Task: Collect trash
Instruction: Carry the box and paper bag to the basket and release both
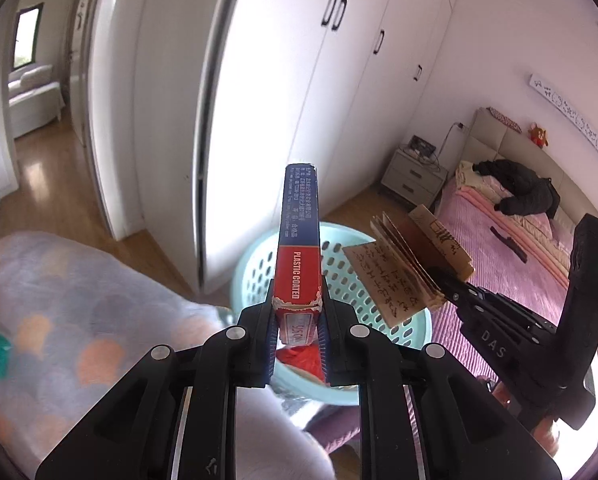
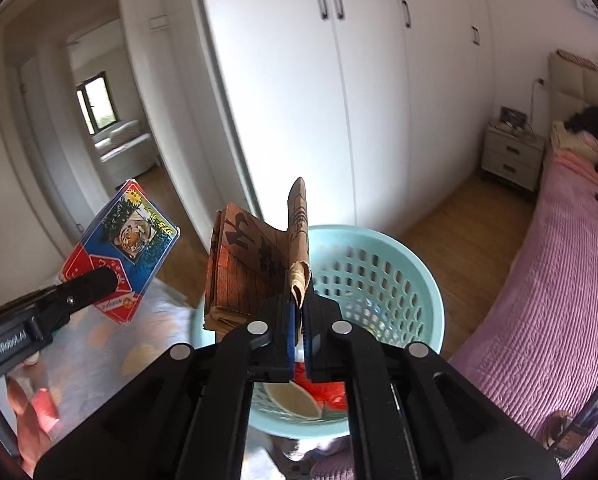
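Both pieces were picked up but not dumped yet: left gripper [image 1: 297, 320] clamped on the playing-card box [image 1: 299, 240], right gripper [image 2: 297, 312] pinching folded cardboard [image 2: 255, 268], both over the teal basket [image 2: 399, 264], which already held some scraps.

Basket [image 2: 399, 280] contents partly hidden behind fingers [image 2: 287, 328].
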Action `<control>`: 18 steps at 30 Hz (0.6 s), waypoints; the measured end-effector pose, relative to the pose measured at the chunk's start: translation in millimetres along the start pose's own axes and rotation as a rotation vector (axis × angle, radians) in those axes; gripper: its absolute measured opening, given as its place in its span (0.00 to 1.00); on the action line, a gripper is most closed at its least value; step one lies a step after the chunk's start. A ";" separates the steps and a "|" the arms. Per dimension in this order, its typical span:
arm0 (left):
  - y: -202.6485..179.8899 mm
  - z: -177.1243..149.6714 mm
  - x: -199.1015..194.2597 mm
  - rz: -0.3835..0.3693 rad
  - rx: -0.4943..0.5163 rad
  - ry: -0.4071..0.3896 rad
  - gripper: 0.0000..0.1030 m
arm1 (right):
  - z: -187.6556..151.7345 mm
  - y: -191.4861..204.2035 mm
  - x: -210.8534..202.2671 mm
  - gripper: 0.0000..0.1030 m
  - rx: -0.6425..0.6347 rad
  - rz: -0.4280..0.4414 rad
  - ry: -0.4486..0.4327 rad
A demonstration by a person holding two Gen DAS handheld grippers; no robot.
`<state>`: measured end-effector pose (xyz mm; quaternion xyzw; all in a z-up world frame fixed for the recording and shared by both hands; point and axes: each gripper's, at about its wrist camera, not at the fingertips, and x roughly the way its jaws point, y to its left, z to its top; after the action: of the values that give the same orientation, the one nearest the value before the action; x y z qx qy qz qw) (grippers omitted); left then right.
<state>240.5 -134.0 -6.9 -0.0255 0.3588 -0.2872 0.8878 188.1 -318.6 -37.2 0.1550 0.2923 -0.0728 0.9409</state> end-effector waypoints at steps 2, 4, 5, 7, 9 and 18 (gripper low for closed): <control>-3.8 -2.3 22.4 0.001 -0.005 0.035 0.15 | -0.3 -11.1 15.0 0.02 0.030 -0.024 0.028; -6.7 -3.9 41.2 0.011 -0.007 0.065 0.16 | -3.5 -20.3 26.4 0.03 0.054 -0.027 0.058; -6.4 -5.2 49.9 0.016 -0.009 0.085 0.16 | -5.4 -24.0 31.9 0.06 0.067 -0.022 0.069; -5.4 -9.8 64.4 0.006 -0.011 0.127 0.31 | -9.9 -31.8 43.1 0.15 0.078 -0.031 0.093; -5.9 -13.2 69.1 0.019 -0.006 0.133 0.56 | -19.9 -38.1 48.3 0.40 0.087 -0.039 0.108; -9.4 -33.1 38.0 0.007 0.017 0.093 0.61 | -37.0 -44.4 23.8 0.40 0.121 0.008 0.096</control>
<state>236.3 -156.5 -52.8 -0.0033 0.3973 -0.2880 0.8713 178.0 -349.1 -90.8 0.2160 0.3317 -0.0791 0.9149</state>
